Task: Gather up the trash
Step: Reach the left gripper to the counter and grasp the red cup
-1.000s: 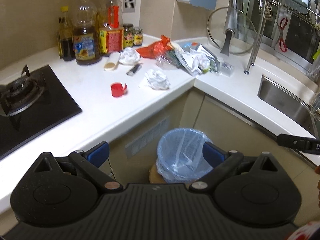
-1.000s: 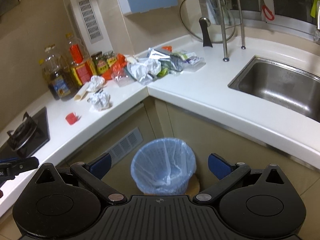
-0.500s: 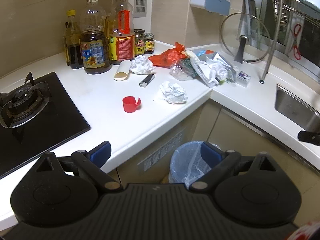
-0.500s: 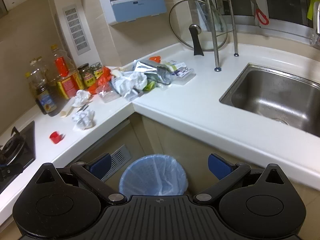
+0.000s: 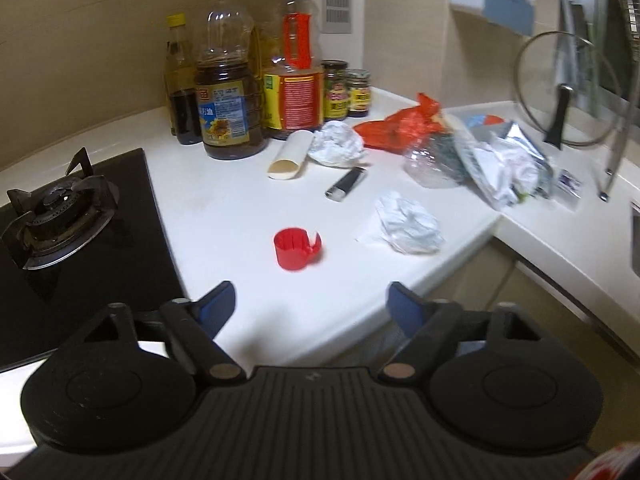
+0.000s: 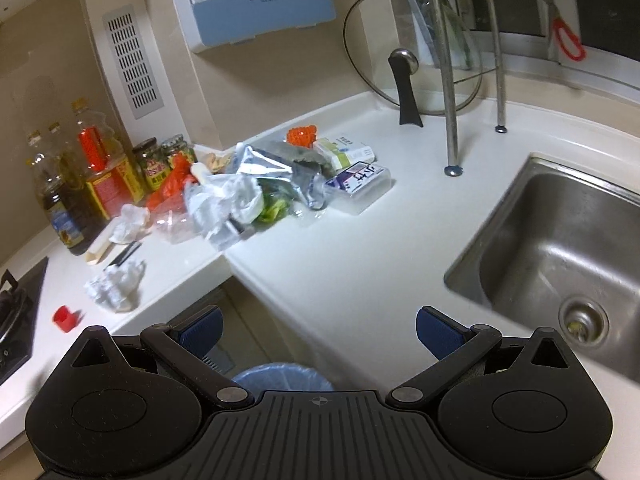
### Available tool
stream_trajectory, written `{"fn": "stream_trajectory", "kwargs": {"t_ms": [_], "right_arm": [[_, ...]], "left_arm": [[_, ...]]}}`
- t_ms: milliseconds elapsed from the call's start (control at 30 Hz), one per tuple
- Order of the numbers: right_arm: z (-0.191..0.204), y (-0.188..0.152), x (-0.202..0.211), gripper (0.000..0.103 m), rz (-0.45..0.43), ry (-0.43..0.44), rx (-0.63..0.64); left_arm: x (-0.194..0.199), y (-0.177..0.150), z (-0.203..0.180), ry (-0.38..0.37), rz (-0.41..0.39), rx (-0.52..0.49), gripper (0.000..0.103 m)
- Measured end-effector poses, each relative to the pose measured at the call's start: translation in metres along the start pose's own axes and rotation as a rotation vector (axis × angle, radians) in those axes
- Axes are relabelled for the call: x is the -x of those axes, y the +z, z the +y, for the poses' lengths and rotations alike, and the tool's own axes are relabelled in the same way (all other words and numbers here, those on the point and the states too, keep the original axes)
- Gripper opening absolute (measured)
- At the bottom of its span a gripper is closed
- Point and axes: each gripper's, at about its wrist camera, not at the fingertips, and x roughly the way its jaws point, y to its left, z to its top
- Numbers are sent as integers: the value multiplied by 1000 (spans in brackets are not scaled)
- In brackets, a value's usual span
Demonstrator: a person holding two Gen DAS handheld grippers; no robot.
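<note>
Small red plastic cap (image 5: 296,249) lies on the white countertop (image 5: 224,216), at 12 o'clock just ahead of the left gripper (image 5: 310,304). Likely light, rigid and a bit slick; a pinch across its round wall should hold (its split rim may flex).

Crumpled white paper ball (image 5: 408,225) at 1 o'clock of the cap, near the counter edge: soft, weightless, graspable anywhere across its bulk.

Heap of foil and clear plastic wrappers (image 6: 248,192) sits in the counter corner, 11 o'clock from the right gripper (image 6: 318,330): crinkly, slippery, best taken by a bunched fold.

Both grippers hover level with jaws apart, empty. Blue-lined trash bin (image 6: 282,378) shows below the right gripper.
</note>
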Motion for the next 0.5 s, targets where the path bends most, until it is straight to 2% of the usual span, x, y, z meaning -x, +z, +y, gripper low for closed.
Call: {"fn": "stream_trajectory", "kwargs": {"t_ms": [100,500], "right_arm": [[-13,12,-18,103,16,7,12],[-47,52,-76,103,62,25,53]], "left_arm": [[-21,6,-3,31,2,20,73],[-97,16,-11,182,11,83,73]]}}
